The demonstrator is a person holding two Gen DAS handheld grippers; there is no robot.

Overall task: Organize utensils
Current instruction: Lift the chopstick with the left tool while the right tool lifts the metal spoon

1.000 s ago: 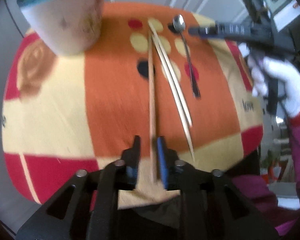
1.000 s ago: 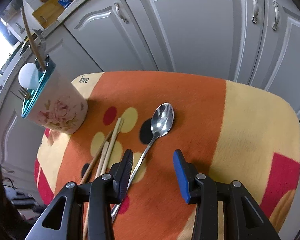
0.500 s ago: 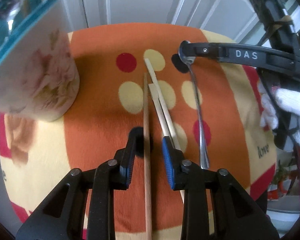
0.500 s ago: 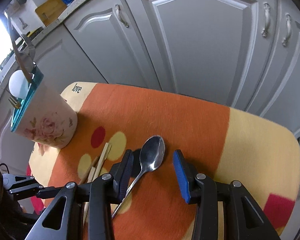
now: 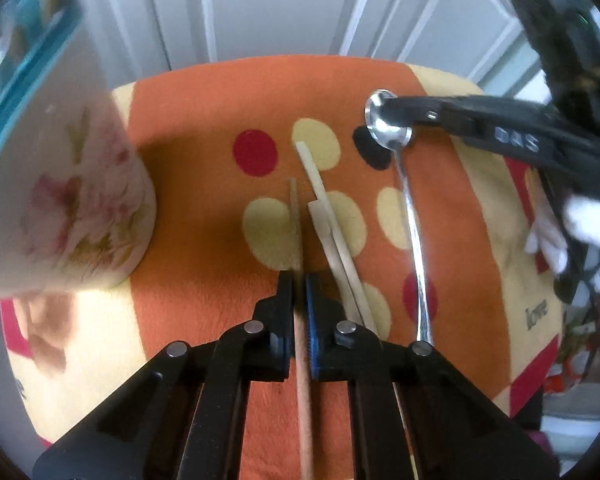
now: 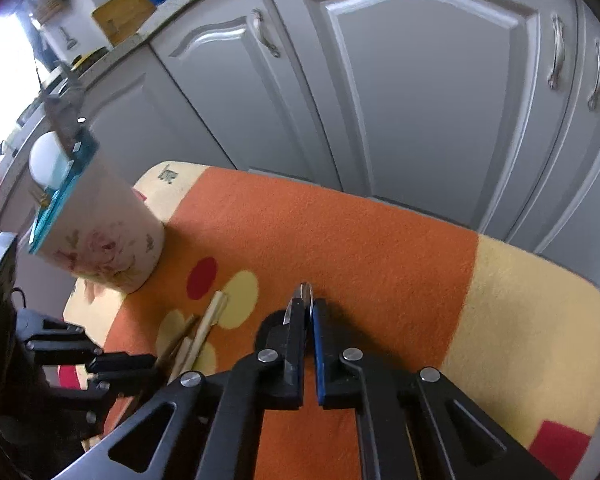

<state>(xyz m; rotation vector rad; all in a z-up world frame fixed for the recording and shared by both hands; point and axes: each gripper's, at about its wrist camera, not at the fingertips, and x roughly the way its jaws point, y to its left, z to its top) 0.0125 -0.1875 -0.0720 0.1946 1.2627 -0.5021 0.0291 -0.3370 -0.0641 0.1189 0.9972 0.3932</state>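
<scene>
With left hand-held gripper [image 5: 299, 280] closing on a chopstick [image 5: 296, 216] and right hand-held gripper [image 6: 307, 307] clamping the spoon [image 5: 388, 126], lifting toward the floral holder [image 6: 100, 236] comes next.

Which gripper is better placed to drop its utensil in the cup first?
Left, probably. The left gripper, closing on a chopstick, sits beside the cup; the right gripper, clamping the spoon, is farther off.

The cup [image 5: 60, 200] stands tall at the cloth's [image 5: 204, 280] left edge, blocking that side. Two loose chopsticks [image 5: 332, 224] lie mid-cloth, between the grippers. The right part of the cloth toward the cabinets [image 6: 420, 100] lies bare
</scene>
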